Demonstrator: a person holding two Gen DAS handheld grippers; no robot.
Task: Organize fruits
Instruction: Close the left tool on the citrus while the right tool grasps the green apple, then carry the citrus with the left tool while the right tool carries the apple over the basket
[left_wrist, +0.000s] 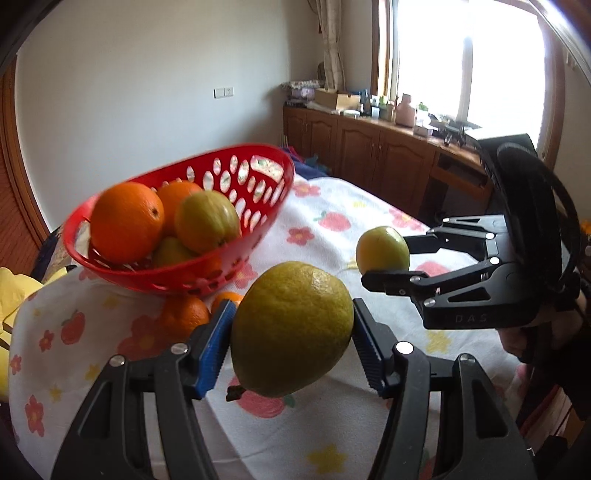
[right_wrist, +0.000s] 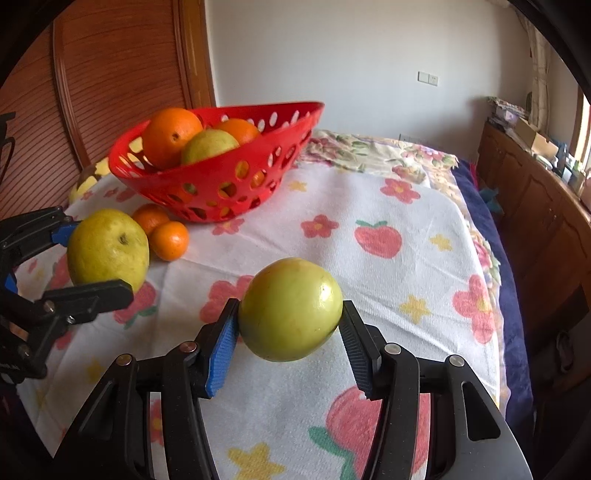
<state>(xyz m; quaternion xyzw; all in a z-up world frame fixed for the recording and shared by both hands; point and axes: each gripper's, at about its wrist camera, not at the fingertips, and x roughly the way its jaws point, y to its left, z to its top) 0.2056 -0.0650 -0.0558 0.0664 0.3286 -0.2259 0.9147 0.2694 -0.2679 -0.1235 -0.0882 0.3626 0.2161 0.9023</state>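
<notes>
My left gripper is shut on a large yellow-green pear-shaped fruit, held above the cloth; it also shows in the right wrist view. My right gripper is shut on a smaller smooth green fruit, seen in the left wrist view to the right. A red perforated basket stands beyond, holding two oranges and green fruits. Two small oranges lie on the cloth in front of the basket.
The fruits sit on a white floral cloth over a bed. A wooden cabinet with clutter runs under the window on the right. A wooden door stands behind the basket. Yellow fabric lies at the left edge.
</notes>
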